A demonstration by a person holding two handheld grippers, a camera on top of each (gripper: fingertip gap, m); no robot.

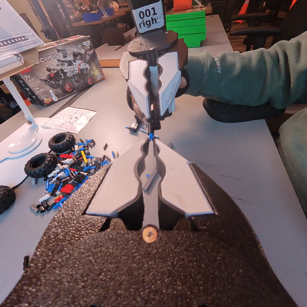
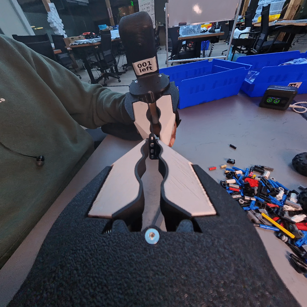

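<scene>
My left gripper [image 1: 150,139] is shut on a small blue pin [image 1: 150,136] at its fingertips. Facing it tip to tip, my right gripper [image 1: 153,115] is shut on a short black beam with holes [image 1: 154,123]. The pin's end meets the lower end of the beam. In the right wrist view my right gripper [image 2: 152,143] pinches the black beam [image 2: 153,150], and the left gripper [image 2: 153,132] touches it from beyond. The pin is hidden there. Both are held above the grey table [image 1: 207,149]. A person's green sleeves hold the grippers.
A pile of small blue, black, red and grey pieces [image 1: 71,174] with black tyres [image 1: 61,142] lies left. A grey beam [image 1: 150,181] and a small black part [image 1: 134,127] lie under the grippers. Toy box [image 1: 63,69], white stand [image 1: 21,141], blue bins [image 2: 211,81], black device [image 2: 277,98].
</scene>
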